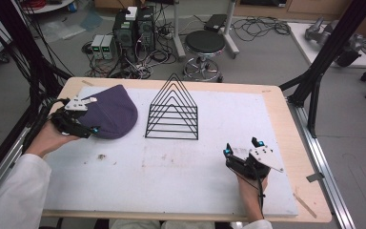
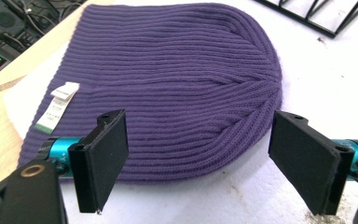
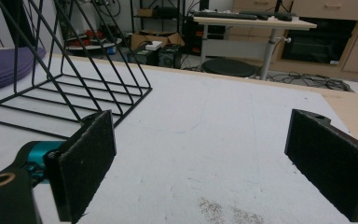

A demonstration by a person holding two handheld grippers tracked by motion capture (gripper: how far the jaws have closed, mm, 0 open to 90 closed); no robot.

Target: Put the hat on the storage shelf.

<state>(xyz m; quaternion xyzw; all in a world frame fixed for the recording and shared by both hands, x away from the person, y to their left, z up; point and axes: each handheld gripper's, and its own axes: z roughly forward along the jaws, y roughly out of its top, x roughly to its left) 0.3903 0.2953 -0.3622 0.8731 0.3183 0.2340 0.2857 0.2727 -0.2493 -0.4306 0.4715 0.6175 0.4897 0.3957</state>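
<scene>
Lying just ahead of the left hand-held gripper (image 2: 196,163), purple beanie (image 2: 168,88), jaws wide, right hand-held gripper (image 3: 205,163) likewise.

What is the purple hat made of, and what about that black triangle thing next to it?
The purple hat looks like soft knitted yarn, maybe wool or acrylic: fine ribs run along it and gather at the crown, and the surface is matte. The black triangle rack looks like thin metal wire with a black coating or paint: the rods are straight, stiff and evenly dark.
</scene>
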